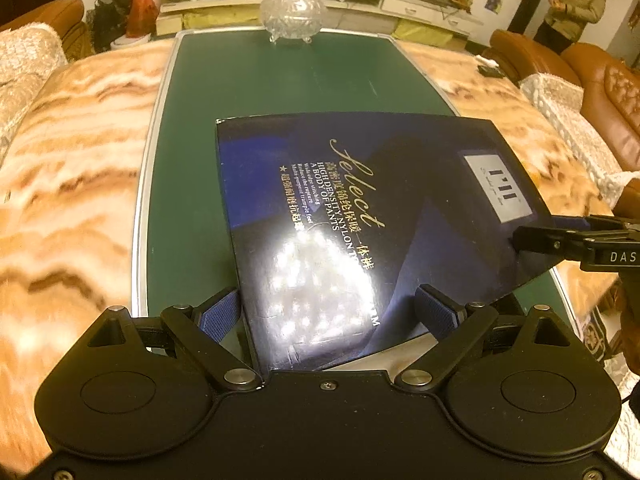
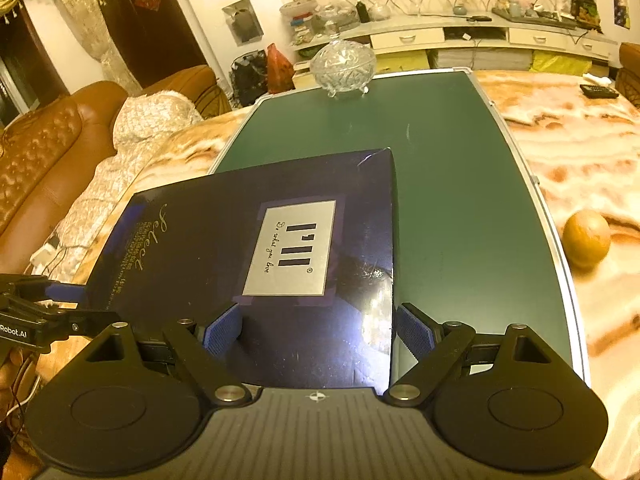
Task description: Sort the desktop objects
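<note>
Between my two grippers sits the dark blue flat box (image 1: 360, 208), lying on the green board (image 1: 240, 92) that covers the middle of the blanket-draped table (image 1: 72, 152). Box is rotated relative to the board edges; whether it lies flat or is lifted, can't tell.

Left gripper (image 1: 332, 312): jaws spread wide, blue pads (image 1: 222, 314) on either side of the box's near end. Left pad is right at the box edge; right pad overlaps the lid area. Contact unclear, so no confirmed grasp, reads as released.

Right gripper (image 2: 318, 330): same picture. Jaws wide apart, left pad over the lid, right pad (image 2: 414, 330) just beside the box's long edge. Not clamped on anything I can see. In the left wrist view it enters from the right (image 1: 532, 236) and touches or nearly touches the box's right edge.

Around:
- Cut-glass lidded bowl (image 2: 343, 66) on small feet at the far end of the board, well apart from the box. Green surface between them is bare.
- Orange round fruit (image 2: 587, 238) on the blanket, just off the board's right rim.
- Dark remote (image 2: 599, 91) far right on the blanket.
- Brown leather sofas (image 2: 52, 152) both sides, white shelf unit (image 2: 440, 36) behind, a person standing (image 1: 576, 4) in the far right corner.

Glare patch on the lid near the left gripper hides some print.
</note>
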Tool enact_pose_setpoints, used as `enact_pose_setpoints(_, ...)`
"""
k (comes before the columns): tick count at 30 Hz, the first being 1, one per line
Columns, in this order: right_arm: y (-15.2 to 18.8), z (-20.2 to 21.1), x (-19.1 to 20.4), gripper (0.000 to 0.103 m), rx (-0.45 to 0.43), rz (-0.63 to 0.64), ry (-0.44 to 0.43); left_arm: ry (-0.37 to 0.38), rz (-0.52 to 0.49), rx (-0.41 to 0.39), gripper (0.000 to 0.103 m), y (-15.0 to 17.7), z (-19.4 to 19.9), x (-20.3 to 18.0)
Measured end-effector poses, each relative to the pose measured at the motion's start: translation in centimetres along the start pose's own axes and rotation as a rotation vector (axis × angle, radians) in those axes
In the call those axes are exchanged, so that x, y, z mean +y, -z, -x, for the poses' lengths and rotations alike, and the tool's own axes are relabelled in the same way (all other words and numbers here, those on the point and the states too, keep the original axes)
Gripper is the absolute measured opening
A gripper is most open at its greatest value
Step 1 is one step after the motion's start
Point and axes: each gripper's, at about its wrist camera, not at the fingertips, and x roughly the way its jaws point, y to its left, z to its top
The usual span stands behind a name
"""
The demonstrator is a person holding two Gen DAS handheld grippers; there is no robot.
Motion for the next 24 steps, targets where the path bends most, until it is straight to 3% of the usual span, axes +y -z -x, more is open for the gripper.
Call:
enact_pose_setpoints(14,4.3,2.0,1.7,0.088,0.042,0.048,0.018,0.032,0.057,0.073,0.094,6.7,0.7,-0.1)
enact_pose_setpoints(24,6.2,1.9,0.9,0.088,0.075,0.028,0.026,0.035,0.049,0.091,0.094,8.2,0.9,-0.9)
